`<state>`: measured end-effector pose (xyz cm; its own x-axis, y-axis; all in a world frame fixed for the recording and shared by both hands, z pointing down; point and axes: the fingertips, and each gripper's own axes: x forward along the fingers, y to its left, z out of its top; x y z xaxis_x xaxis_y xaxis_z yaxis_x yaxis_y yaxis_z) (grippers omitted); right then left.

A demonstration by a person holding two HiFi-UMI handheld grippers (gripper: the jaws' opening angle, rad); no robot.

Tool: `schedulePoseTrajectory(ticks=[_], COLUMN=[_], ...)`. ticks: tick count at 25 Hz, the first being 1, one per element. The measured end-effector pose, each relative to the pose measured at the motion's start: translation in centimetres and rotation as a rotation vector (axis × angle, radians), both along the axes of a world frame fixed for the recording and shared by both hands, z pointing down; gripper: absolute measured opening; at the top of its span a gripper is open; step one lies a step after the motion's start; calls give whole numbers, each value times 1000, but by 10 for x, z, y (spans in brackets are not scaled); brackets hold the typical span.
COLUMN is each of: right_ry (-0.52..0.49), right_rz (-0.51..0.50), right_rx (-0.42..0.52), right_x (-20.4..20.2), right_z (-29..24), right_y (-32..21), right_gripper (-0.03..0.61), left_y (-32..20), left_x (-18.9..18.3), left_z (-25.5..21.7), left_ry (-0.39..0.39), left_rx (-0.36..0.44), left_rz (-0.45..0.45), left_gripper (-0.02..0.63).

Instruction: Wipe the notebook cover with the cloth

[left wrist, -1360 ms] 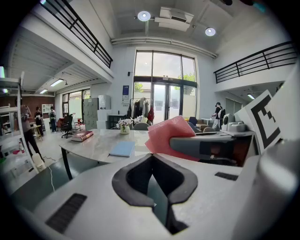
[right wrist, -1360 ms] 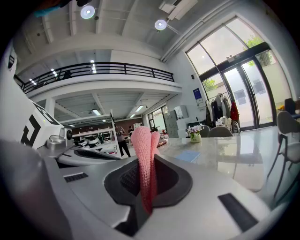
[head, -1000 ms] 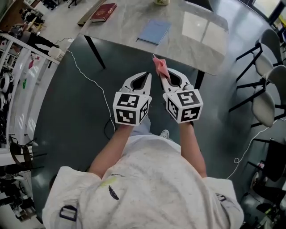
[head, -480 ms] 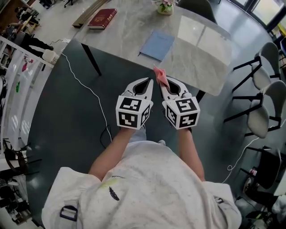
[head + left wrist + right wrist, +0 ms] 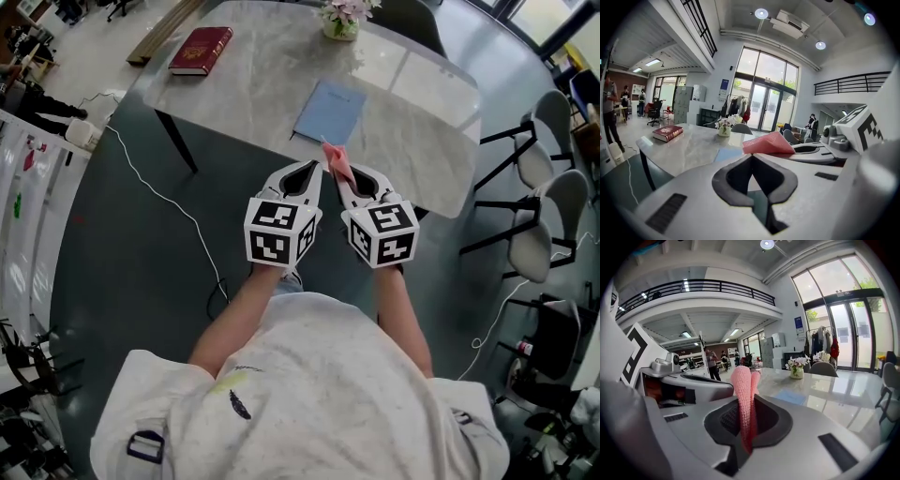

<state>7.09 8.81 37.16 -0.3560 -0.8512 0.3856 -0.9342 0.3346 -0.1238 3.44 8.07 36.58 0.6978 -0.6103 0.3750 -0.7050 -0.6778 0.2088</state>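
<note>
A light blue notebook (image 5: pixel 330 112) lies flat on the marble table (image 5: pixel 253 84), close to its near edge; it also shows as a pale blue patch, the notebook (image 5: pixel 789 397), in the right gripper view. My right gripper (image 5: pixel 339 172) is shut on a pink cloth (image 5: pixel 337 161), which sticks up between its jaws as a folded strip, the cloth (image 5: pixel 743 399). My left gripper (image 5: pixel 309 173) is shut with nothing in it, beside the right one. Both hang in front of the table's near edge, short of the notebook.
A dark red book (image 5: pixel 200 50) lies at the table's far left corner and a small flower vase (image 5: pixel 341 19) stands at its far edge. Chairs (image 5: pixel 539 187) stand to the right. A white cable (image 5: pixel 178 202) runs over the dark floor on the left. People stand far back.
The person has stepped closer to the table: the table and notebook have slid down the head view toward the grippers. Both grippers hold the same pose, cloth still clamped.
</note>
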Motion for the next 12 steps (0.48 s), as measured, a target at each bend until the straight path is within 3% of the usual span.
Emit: schedulePoseTrajectory(ticks=[12], right_ry=[50], right_rz=[63], right_rx=[-6], right_x=[-25], right_z=[-7], right_y=[-73], right_gripper=[15], left_y=[-69], left_x=[-43], left_z=[2], left_ry=[39], left_rx=[-20], left_rz=[35], left_gripper=[6])
